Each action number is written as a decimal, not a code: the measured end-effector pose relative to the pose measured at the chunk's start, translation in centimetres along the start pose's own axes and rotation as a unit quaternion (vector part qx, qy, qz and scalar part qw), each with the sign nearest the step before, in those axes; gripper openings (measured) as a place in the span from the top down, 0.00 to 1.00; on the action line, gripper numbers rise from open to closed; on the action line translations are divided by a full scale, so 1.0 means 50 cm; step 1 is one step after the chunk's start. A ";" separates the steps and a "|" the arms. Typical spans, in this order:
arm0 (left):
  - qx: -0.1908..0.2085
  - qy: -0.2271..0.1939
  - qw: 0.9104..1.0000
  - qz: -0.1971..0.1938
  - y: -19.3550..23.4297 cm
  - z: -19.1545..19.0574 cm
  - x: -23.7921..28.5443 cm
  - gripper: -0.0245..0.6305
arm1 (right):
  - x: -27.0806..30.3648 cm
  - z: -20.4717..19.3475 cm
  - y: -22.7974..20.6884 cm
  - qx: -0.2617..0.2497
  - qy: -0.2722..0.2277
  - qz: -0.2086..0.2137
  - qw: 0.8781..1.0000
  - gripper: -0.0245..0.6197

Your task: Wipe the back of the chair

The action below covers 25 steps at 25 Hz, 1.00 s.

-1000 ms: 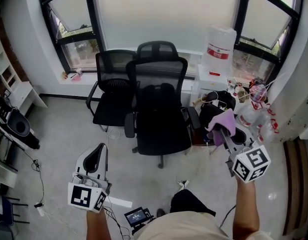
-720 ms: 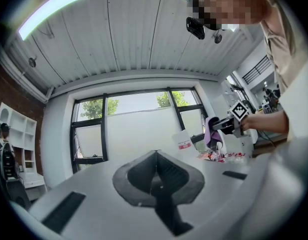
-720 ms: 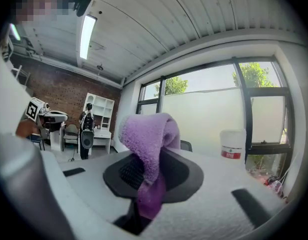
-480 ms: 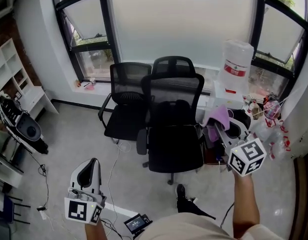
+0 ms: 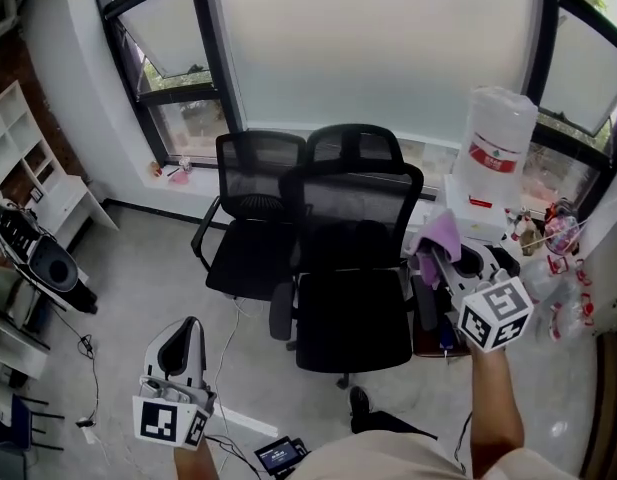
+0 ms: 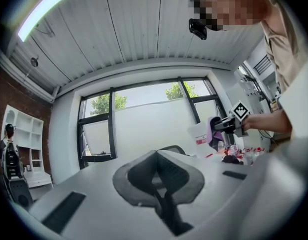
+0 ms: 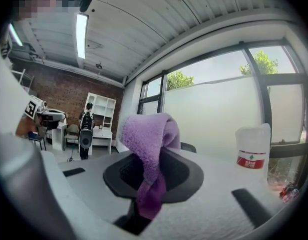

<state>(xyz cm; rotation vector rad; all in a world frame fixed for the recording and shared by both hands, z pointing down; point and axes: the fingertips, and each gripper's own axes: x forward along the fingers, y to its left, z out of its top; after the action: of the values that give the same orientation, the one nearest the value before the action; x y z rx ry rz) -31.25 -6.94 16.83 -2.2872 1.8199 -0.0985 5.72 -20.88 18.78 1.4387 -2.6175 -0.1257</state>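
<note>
A black mesh-backed office chair (image 5: 358,208) faces me in the head view, its seat (image 5: 353,318) toward me. My right gripper (image 5: 435,260) hovers just right of that chair's backrest, at armrest height, shut on a purple cloth (image 5: 440,233). In the right gripper view the purple cloth (image 7: 149,149) drapes over the jaws and hides the tips. My left gripper (image 5: 183,336) hangs low at the front left, over the floor and apart from the chairs. Its jaws are shut with nothing between them in the left gripper view (image 6: 156,156).
A second black chair (image 5: 250,218) stands left of the first, and a third chair's headrest (image 5: 353,143) shows behind. A water jug (image 5: 498,153) and cluttered bottles (image 5: 560,223) crowd the right. A white shelf (image 5: 28,163) and cables (image 5: 88,353) lie left.
My right gripper has risen with the cloth and come closer to the chair's right side. The view has moved nearer the chairs. My left gripper stays low.
</note>
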 end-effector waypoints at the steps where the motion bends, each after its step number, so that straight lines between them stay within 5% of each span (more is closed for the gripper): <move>1: 0.001 0.001 1.000 0.002 0.003 -0.002 0.026 0.95 | 0.023 -0.002 -0.018 0.000 -0.001 0.000 1.000 0.88; 15: 0.013 0.038 0.999 0.012 0.069 -0.094 0.319 0.95 | 0.353 -0.032 -0.156 0.015 -0.025 -0.003 1.000 0.88; 25: 0.008 0.075 0.997 0.009 0.083 -0.293 0.505 0.95 | 0.635 -0.188 -0.172 0.010 -0.019 -0.014 1.000 0.88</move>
<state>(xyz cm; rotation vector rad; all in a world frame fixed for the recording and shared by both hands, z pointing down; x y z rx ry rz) -32.07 -34.14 28.17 -2.3090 1.9027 -0.2894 -2.25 -52.29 29.72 1.4954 -2.6371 -0.1308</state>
